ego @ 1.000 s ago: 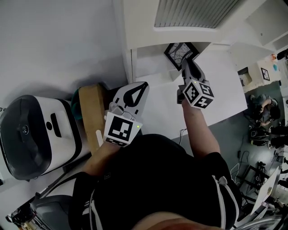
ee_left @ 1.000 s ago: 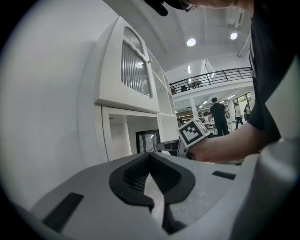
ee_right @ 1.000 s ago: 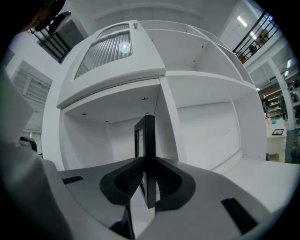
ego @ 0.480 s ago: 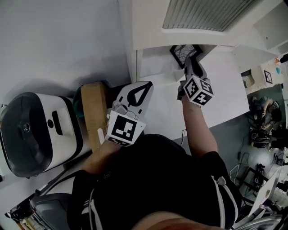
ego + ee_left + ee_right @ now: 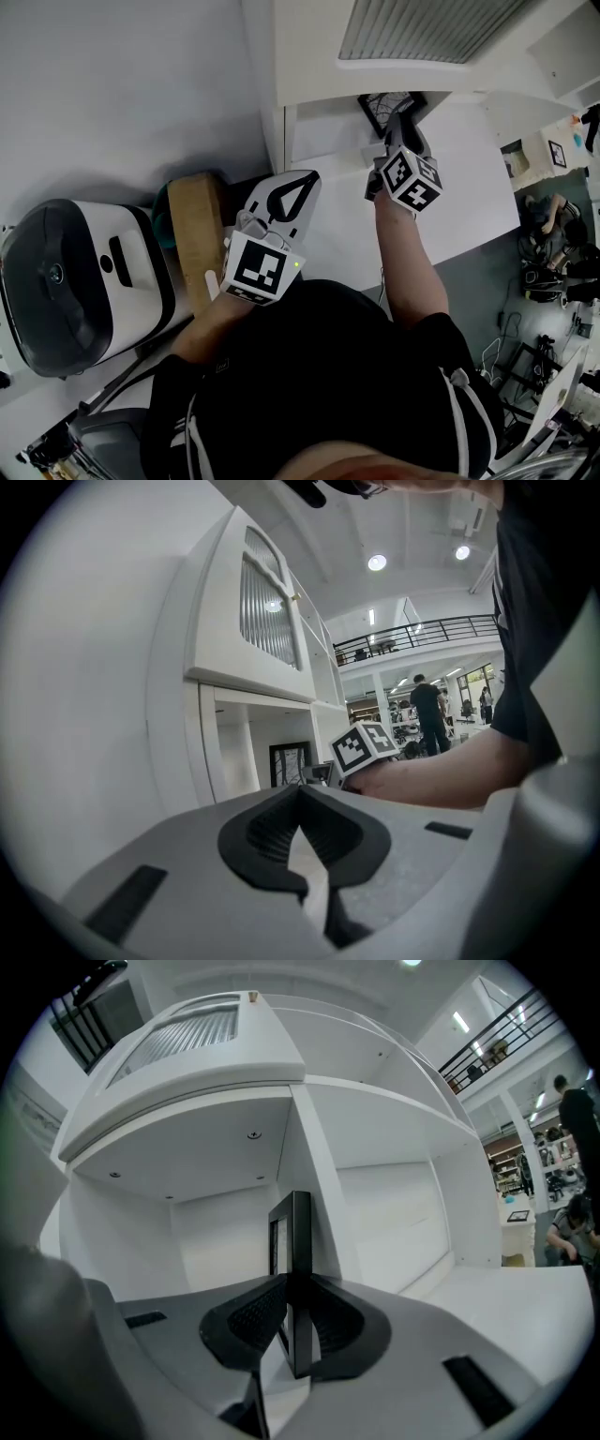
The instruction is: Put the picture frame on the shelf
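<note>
The black picture frame [image 5: 384,108] stands upright, edge-on between the jaws of my right gripper [image 5: 401,125], which is shut on it at the mouth of the white shelf [image 5: 309,141]. In the right gripper view the picture frame [image 5: 297,1260] rises in front of the shelf's left compartment [image 5: 202,1232]. From the left gripper view the frame [image 5: 290,764] shows inside the shelf opening, with the right gripper's marker cube [image 5: 364,746] beside it. My left gripper [image 5: 289,192] hangs back near my body, shut with nothing in it.
A white and black appliance [image 5: 70,281] sits at the left, beside a wooden block [image 5: 197,234]. The white shelf top [image 5: 450,178] stretches to the right. A cabinet with a ribbed glass door [image 5: 422,28] sits above the shelf. People stand far off [image 5: 427,710].
My right gripper has carried the frame a little further towards the shelf opening. The left gripper has stayed where it was.
</note>
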{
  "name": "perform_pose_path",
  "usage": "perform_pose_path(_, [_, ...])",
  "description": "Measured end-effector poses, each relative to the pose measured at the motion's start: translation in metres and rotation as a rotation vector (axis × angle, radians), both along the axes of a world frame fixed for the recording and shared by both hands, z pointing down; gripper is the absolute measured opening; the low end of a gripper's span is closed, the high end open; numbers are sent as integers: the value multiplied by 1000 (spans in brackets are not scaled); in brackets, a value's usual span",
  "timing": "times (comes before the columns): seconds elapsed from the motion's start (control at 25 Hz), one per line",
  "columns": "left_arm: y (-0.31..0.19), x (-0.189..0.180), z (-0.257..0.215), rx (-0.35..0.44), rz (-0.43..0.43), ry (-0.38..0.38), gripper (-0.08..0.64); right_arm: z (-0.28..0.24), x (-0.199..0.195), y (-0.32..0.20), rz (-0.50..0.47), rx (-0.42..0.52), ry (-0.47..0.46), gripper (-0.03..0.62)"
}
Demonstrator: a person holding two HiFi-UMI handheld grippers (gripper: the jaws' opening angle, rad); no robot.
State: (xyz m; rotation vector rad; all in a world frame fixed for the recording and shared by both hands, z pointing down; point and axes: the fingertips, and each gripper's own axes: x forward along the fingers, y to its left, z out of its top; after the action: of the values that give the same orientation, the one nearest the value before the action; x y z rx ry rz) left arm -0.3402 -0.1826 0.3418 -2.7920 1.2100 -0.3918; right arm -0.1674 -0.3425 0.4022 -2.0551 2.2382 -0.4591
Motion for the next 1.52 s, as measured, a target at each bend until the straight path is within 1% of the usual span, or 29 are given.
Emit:
perform_pose_path(0.28, [2, 0, 1, -3, 24, 2, 6, 0, -1, -3, 77, -17, -24, 83])
perform_pose_path(0.48, [5, -2, 2, -3, 37, -1, 6, -2, -3, -2, 80, 0, -22, 84])
perform_pose_path(0.6, [6, -7, 1, 3, 36, 3, 6, -3, -5, 0, 62, 6, -33, 123])
perform_pose_path(0.72, [9, -7, 1, -9, 42, 12, 6, 0, -9, 1, 39, -7, -55, 185])
perform_pose_path(0.8, [11, -6, 1, -12, 47, 15, 6, 3, -9, 4, 37, -19, -70, 206])
perform_pose_path(1.0, [15, -8, 1, -13, 43, 17, 6, 6, -7, 9, 31, -33, -83, 206])
perform_pose_path(1.28, [18, -6, 4, -27, 39, 33, 6, 13, -12, 22, -29, -52, -94, 194])
perform_pose_path(1.36, [19, -3, 4, -27, 44, 34, 6, 18, -11, 23, -39, -66, -87, 169])
perform_pose_path(1.48, [21, -1, 4, -31, 41, 36, 6, 25, -10, 21, -50, -88, -78, 90])
perform_pose_path(1.52, [20, -2, 5, -32, 37, 36, 6, 27, -9, 20, -55, -95, -76, 84])
